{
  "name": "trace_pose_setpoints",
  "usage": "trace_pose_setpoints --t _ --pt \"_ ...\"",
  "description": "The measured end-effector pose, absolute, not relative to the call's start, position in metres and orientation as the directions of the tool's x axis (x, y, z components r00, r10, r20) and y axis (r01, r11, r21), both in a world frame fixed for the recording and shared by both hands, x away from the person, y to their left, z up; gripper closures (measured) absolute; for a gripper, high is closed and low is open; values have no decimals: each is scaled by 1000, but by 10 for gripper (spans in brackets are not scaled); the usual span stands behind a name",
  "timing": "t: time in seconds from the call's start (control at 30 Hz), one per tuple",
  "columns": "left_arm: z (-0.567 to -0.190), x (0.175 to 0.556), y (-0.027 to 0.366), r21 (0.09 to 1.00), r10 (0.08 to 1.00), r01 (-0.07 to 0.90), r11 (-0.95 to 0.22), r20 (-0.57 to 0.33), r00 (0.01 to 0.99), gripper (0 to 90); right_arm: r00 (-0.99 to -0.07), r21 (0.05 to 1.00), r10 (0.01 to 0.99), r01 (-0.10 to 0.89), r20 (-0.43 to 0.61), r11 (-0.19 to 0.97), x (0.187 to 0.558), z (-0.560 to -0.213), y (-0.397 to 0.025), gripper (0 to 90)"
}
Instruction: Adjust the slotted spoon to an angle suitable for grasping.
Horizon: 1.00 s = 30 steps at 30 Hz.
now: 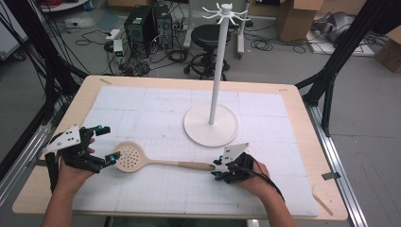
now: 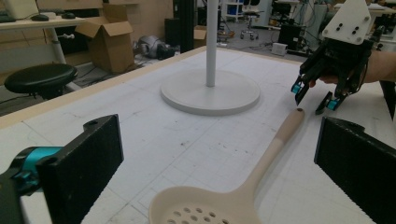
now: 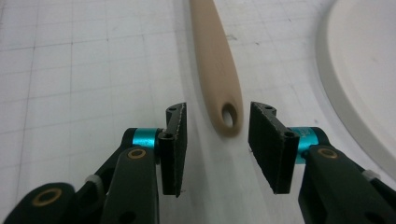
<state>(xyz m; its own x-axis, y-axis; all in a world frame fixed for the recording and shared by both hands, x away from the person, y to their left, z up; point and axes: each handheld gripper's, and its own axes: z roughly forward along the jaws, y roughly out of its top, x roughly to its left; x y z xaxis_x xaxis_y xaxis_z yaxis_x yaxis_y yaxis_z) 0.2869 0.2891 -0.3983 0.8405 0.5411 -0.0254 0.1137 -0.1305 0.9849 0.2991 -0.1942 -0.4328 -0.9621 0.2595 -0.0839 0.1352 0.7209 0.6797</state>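
Skimmer [image 1: 142, 159] lies flat on the white gridded mat [image 1: 156, 101], toward the near edge of the table [image 1: 302, 137], its perforated bowl pointing to the left edge and its handle running toward the right edge. Beyond it, nearer the far edge, stands a white hanging stand [image 1: 211, 124] on a round base, well apart from the spoon.

We read the right gripper [image 1: 220, 169] as partly open: in the right gripper view its jaws stand either side of the handle tip [image 3: 227, 114], which carries a hang hole, with a clear gap on each side and no contact. The left gripper [image 1: 106, 144] is spread wide, its jaws flanking the bowl [image 2: 205, 210] without touching it.

Handling, as we judge it: the skimmer looks like one-piece moulded plastic, light and stiff, so it should lift without sagging. The surface seems smooth and the handle tapers, so a pinch at the very tip may slip or let the bowl swing down. We would take it on the thicker part of the handle just behind the hole, across its width, and keep the hole free.
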Motion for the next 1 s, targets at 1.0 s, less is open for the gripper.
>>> trace_pose_setpoints --t 1.0 --pt "-387 269 312 990 566 93 -109 -15 824 18 -921 772 368 142 -127 620 310 -422 -143 403"
